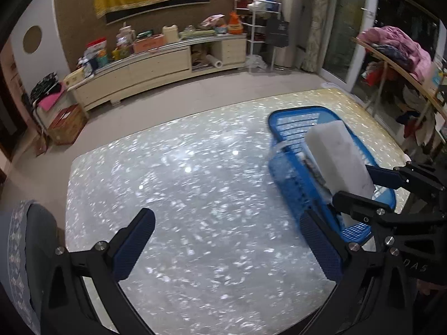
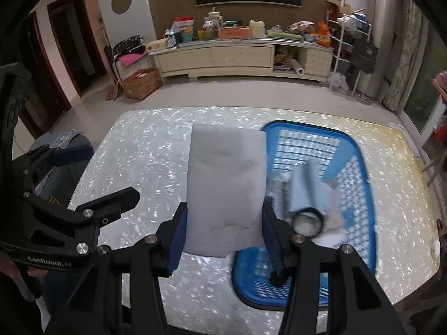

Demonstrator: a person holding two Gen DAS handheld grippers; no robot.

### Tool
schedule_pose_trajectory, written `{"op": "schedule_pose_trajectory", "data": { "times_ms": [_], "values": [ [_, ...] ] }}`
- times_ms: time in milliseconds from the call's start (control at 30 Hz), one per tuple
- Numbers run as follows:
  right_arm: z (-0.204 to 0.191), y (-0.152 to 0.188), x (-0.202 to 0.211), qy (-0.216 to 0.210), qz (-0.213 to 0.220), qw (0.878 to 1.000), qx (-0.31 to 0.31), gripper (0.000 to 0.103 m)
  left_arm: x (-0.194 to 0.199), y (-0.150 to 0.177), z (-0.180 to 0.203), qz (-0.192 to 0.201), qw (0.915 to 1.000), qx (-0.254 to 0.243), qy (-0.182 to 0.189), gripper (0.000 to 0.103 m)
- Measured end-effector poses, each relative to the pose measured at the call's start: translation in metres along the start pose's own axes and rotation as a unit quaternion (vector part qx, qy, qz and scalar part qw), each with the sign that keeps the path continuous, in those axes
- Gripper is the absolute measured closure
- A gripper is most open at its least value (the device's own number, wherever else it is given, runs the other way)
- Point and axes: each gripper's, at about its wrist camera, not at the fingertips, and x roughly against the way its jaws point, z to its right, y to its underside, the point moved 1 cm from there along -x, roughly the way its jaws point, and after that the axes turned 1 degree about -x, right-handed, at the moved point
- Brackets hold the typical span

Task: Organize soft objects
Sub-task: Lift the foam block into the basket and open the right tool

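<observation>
- the right gripper has its jaws part-way closed on a white foam block, the blue pads pressing its two side faces near the lower end; the block stands up out of the jaws toward 12 o'clock in the right wrist view.
- the left gripper is wide open with nothing between its pads, hanging above the bare speckled table.
- the block is in the air above the table, just beside the blue basket, whose near left rim sits at about 3 o'clock from it.
- risk: the grip is low on a tall, soft piece, so the free upper part could sway or fold over if the hand swings fast, and the foam could squeeze out of the pads.
- risk: the basket already holds a light blue cloth, a black ring and some pale items; dropping the block onto them carelessly could leave it propped on the rim and let it tip out onto the table.
- risk: the two grippers are near each other, the left one at 9 o'clock in the right wrist view, so a crossing move could knock them together or bump the basket.
- look of the block: a thick rectangular slab, off-white to pale grey, matte and slightly fuzzy, with faint creases across its face and a small torn notch on the lower edge; it probably dents easily and weighs little.
</observation>
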Motion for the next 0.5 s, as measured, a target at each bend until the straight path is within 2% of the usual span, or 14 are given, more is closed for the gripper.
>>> {"op": "schedule_pose_trajectory", "data": {
  "times_ms": [233, 500],
  "values": [
    [0.040, 0.008, 0.012, 0.012, 0.005, 1.000, -0.026, 0.055, -0.017, -0.021, 0.046, -0.005, 0.9994, -0.028, 0.020, 0.000],
    [0.073, 0.017, 0.011, 0.029, -0.003, 0.998, -0.050, 0.054, -0.046, -0.031, 0.077, -0.024, 0.9983, -0.045, 0.030, 0.000]
  ]
}}
